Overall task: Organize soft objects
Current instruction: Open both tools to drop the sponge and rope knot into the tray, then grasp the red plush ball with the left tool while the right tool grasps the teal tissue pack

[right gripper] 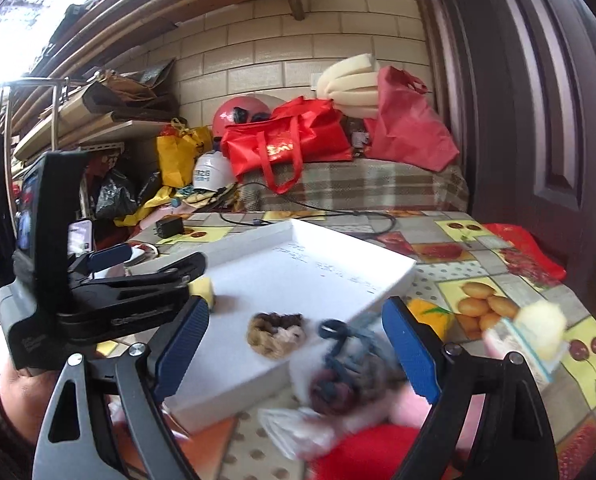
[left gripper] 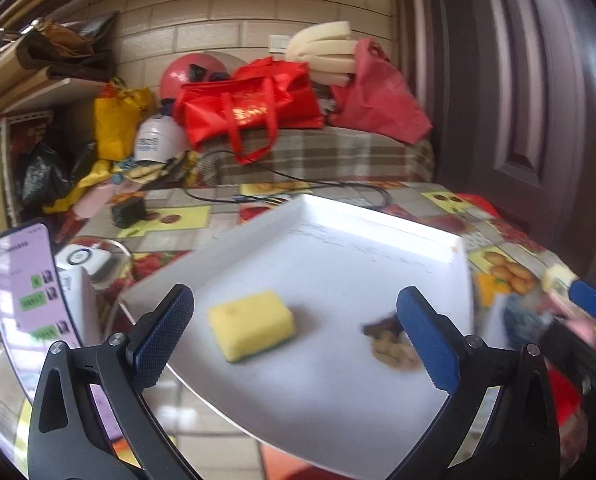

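Observation:
A white tray [left gripper: 378, 240] lies on the table. A yellow sponge [left gripper: 251, 324] rests in it, with a brown and beige scrunchie [left gripper: 392, 344] to its right. My left gripper [left gripper: 293, 308] hovers open over the tray's near part, the sponge between its fingers but untouched. My right gripper [right gripper: 295, 332] is open too, above the tray's near corner, with the scrunchie [right gripper: 275, 334] ahead of it. Just off the tray's edge, between the right fingers, lies a blurred heap of soft things [right gripper: 350, 376]. The left gripper's frame hides most of the sponge [right gripper: 203, 290] in the right wrist view.
A fruit-patterned cloth [right gripper: 478, 264] covers the table. A pale yellow fluffy item [right gripper: 538, 328] lies at the right. A phone [left gripper: 21, 300] stands at the left, with a black charger [left gripper: 127, 212] and cable behind the tray. Red bags [left gripper: 253, 108] and a dark door [left gripper: 538, 100] stand beyond.

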Motion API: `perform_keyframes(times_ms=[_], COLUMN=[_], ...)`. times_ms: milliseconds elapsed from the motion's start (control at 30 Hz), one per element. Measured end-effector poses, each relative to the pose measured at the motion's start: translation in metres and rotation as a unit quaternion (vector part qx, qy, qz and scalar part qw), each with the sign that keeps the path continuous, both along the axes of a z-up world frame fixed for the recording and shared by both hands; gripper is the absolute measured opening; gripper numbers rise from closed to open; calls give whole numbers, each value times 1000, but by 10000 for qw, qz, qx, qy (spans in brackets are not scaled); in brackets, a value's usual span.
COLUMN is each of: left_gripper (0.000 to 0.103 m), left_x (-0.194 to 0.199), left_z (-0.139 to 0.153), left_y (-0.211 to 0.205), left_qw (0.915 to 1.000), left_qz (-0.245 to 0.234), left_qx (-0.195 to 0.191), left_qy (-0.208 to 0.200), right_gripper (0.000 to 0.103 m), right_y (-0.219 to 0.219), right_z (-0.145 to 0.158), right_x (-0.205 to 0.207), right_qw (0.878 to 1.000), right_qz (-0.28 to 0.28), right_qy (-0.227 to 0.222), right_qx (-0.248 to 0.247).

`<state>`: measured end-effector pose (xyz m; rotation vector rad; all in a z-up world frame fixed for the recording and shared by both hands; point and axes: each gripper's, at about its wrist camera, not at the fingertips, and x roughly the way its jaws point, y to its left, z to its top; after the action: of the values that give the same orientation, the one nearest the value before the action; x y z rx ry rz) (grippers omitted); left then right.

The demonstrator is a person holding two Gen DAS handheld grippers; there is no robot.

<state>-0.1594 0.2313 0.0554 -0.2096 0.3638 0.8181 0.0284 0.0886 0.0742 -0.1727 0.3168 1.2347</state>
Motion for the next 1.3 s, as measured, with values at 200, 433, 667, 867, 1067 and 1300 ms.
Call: perform_keyframes(times_ms=[200, 433, 667, 867, 1067, 1300], left_gripper=[102, 102, 102, 97, 44, 43], left_x=[28, 60, 78, 89, 95, 76], left_z=[-5, -11, -13, -19, -26, -14], left_y=[-52, -121, -148, -161, -154, -157], left_qw=[9924, 9666, 9541, 9452, 9381, 9452], left_qz=[-1152, -2398, -2772, -2999, -3148, -3144], left_qx=[-143, 30, 82, 7, -389, -134], left_qy=[410, 909, 1126, 1294, 1392, 869], right_gripper=[89, 89, 88, 84, 58, 35], right_y=[-46, -106, -108, -70, -43, -76], right_z=[0, -10, -10, -19, -32, -27], right_x=[68, 140, 141, 138, 147, 150], right_qw=[9945, 9789, 9805, 9785, 9697, 9699], right_qz=[-936, -1372, -1071, -465, -331, -391], right_qy=[467, 1464, 1532, 1906, 2208, 2366], right_qx=[-81, -397, -613, -634, -991, -412])
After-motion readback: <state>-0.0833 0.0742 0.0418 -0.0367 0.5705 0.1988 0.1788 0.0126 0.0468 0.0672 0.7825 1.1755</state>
